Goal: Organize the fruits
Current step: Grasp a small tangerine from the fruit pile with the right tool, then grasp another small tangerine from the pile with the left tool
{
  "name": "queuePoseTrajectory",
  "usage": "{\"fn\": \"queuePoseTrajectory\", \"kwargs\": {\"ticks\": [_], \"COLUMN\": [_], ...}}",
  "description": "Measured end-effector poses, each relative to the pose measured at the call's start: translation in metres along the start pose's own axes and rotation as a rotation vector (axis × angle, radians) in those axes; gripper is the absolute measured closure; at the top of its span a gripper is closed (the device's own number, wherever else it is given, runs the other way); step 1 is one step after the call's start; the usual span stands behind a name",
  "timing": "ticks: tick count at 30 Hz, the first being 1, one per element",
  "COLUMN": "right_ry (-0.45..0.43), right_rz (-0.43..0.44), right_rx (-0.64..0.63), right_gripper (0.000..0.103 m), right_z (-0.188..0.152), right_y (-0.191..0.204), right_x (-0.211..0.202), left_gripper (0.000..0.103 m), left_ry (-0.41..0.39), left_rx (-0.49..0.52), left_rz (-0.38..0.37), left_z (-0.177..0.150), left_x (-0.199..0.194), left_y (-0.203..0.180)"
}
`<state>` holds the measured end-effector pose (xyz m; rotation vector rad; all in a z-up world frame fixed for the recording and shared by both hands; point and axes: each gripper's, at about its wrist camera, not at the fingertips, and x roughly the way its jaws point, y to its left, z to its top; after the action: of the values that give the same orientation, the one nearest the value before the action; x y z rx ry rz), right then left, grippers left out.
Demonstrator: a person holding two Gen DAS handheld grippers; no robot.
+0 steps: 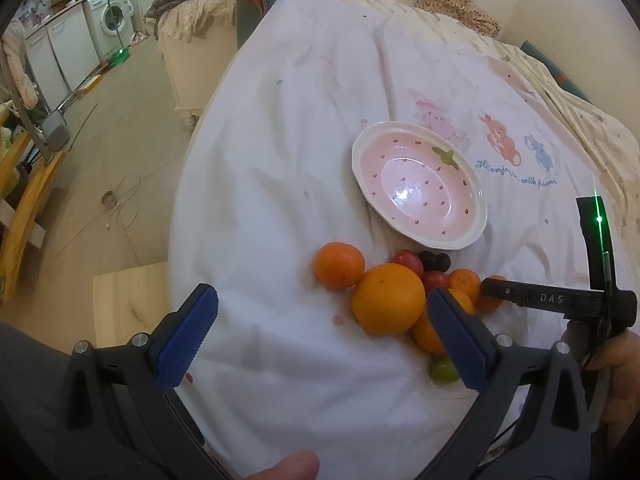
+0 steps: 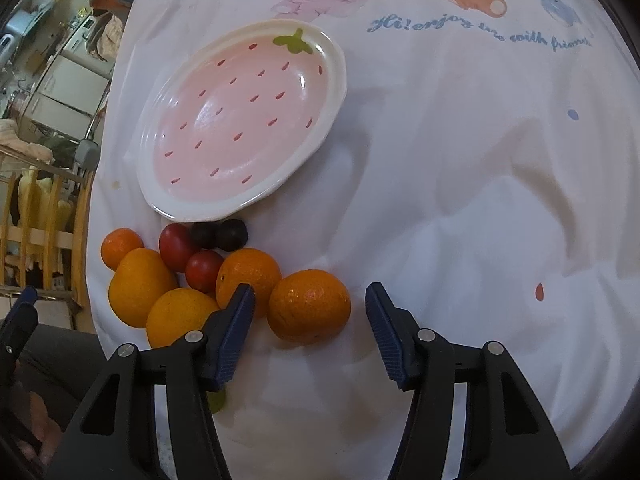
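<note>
Left gripper [image 1: 322,330]: black plastic arms, blue ribbed pads [image 1: 187,336], silver screws; bare thumb tip below. Right gripper [image 2: 310,334]: same black frame w/ blue pads [image 2: 234,336], silver screws; white "DAS" lettering on black bar, thin cable, bare skin.

Likely home, washing machine [image 1: 111,16], bedding [image 1: 320,80]

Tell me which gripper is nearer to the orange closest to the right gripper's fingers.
Right. The right gripper is open with that orange just ahead, between its fingers. The left gripper is open over bare cloth at the other end of the fruit pile, farther from it.
</note>
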<state>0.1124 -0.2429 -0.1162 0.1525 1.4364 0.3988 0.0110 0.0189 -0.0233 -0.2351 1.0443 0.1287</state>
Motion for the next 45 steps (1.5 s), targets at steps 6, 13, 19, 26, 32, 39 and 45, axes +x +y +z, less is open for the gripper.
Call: {"fn": "queuePoseTrajectory", "kwargs": {"ticks": [6, 13, 19, 26, 32, 39, 45], "right_ry": [0.017, -0.005, -0.059, -0.135, -0.183, -0.203, -0.214], "right_rz": [0.076, 0.084, 0.08, 0.087, 0.132, 0.169, 0.173], "right_rx": [0.051, 0.047, 0.04, 0.042, 0.062, 0.069, 0.086], "right_gripper": [0.059, 0.06, 0.06, 0.06, 0.06, 0.06, 0.06], "right_z": [0.0, -0.003, -0.002, -0.009, -0.019, -0.027, -0.026], "right_y": [-0.013, -0.02, -0.009, -0.005, -0.008, -0.003, -0.008], "right_x": [0.0, -0.01, -0.022, -0.047, -0.067, -0.074, -0.076], "left_gripper": [0.0, 0.0, 0.0, 0.0, 0.0, 0.0, 0.001], "left_ry": [0.009, 0.005, 0.013, 0.028, 0.056, 0.142, 0.248], "left_rx": [0.007, 0.03, 0.026, 0.052, 0.06, 0.042, -0.008], "left_rz": [-0.004, 0.013, 0.043, 0.071, 0.092, 0.115, 0.106], "left_z": [0.0, -0.003, -0.005, -0.006, -0.002, 0.016, 0.034], "left_x": [0.003, 0.005, 0.008, 0.012, 0.014, 0.034, 0.065], "left_y": [-0.003, -0.007, -0.001, -0.006, -0.008, -0.009, -0.015]}}
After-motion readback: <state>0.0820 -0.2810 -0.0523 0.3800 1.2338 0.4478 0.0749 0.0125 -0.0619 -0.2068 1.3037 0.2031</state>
